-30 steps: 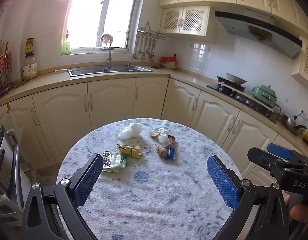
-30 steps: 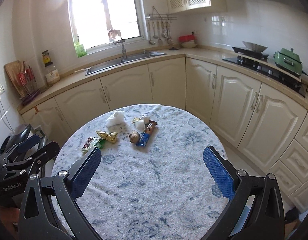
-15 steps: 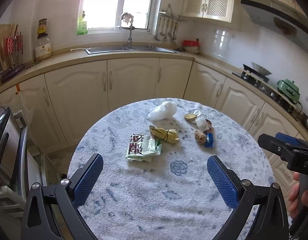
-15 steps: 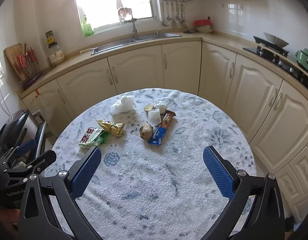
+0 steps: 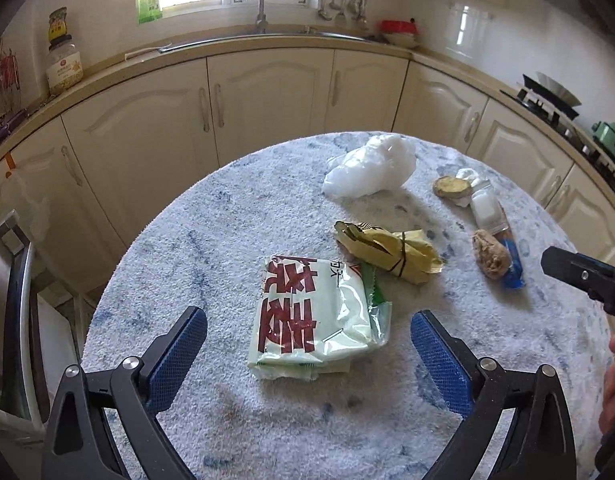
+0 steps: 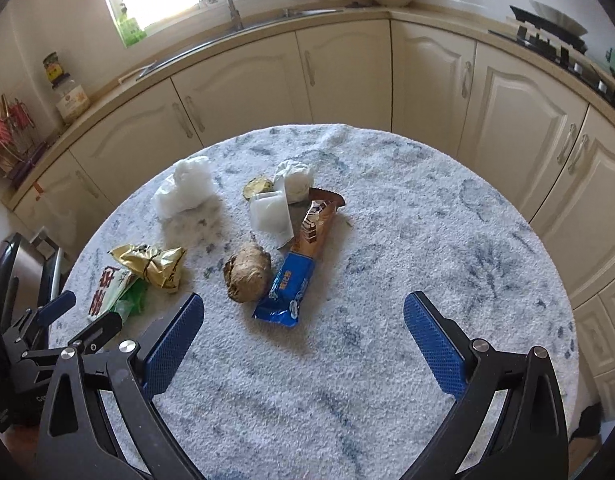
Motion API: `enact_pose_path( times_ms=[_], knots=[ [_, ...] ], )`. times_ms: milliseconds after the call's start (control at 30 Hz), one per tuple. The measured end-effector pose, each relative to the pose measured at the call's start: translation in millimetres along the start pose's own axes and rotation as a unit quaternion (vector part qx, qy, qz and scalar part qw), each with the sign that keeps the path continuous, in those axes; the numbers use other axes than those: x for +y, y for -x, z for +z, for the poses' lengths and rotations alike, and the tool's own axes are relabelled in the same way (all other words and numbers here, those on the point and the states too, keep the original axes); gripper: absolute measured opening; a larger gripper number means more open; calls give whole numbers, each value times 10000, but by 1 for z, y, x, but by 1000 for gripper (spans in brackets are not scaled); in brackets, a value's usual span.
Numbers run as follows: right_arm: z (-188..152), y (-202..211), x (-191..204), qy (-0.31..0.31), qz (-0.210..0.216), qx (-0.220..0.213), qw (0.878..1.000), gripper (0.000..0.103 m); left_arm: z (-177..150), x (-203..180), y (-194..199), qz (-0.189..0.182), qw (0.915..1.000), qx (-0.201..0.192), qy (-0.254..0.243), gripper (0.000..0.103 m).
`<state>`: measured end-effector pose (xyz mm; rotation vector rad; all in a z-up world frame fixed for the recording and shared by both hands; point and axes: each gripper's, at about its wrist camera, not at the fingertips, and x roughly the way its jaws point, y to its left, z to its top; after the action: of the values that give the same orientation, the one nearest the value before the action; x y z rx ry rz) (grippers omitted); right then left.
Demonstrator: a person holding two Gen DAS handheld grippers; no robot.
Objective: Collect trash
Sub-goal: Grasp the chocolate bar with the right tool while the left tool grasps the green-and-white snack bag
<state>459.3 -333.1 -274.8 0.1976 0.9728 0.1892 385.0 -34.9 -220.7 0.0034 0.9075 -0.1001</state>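
- Kitchen, cream cabinets (image 6: pixel 243 92); round table (image 6: pixel 387 272) under a blue-speckled cloth.
- Trash clustered on the table: green-and-white packet (image 5: pixel 313 320), yellow wrapper (image 5: pixel 387 250), white bag (image 5: pixel 369 170), blue snack wrapper (image 6: pixel 297 272), brown lump (image 6: pixel 247 272).
- Left gripper (image 5: pixel 307 348): jaws wide, just narrowing slightly, packet between them untouched; closer than before.
- Right gripper (image 6: pixel 303 336): jaws apart, empty, just narrowing slightly, nearer the blue snack wrapper.

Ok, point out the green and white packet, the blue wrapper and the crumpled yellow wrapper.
green and white packet (image 5: pixel 313 316): left wrist view, middle of its printed face.
blue wrapper (image 6: pixel 291 286): right wrist view, on its blue lower half.
crumpled yellow wrapper (image 5: pixel 389 250): left wrist view, middle of the bundle.
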Motion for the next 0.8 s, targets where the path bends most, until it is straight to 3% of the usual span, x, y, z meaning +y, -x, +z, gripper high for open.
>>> enact_pose_path(
  times_ms=[100, 167, 333, 433, 500, 533, 800],
  knots=[
    [8, -16, -4, -107, 78, 98, 9999, 81, 6, -2, -22, -83, 9999, 140, -10, 73],
    [12, -26, -5, -150, 75, 142, 9998, 65, 9, -6, -26, -23, 9999, 61, -125, 69],
    [21, -49, -8, -187, 11, 273, 9995, 45, 16, -12, -36, -65, 9999, 15, -136, 68],
    [23, -54, 1, 131, -193, 194, 9995, 42, 19, -15, -40, -98, 9998, 4, -155, 68],
    [21, -54, 5, 364, -316, 175, 9987, 32, 23, -16, -44, -157, 9998, -1, -147, 67],
    [19, -52, 5, 426, -317, 187, 9984, 22, 24, -17, -45, -191, 9997, -5, -132, 67],
    [-22, -14, -16, 227, -107, 225, 9994, 19, 1, -24, -30, -482, 9988, 50, -47, 67]
  ],
)
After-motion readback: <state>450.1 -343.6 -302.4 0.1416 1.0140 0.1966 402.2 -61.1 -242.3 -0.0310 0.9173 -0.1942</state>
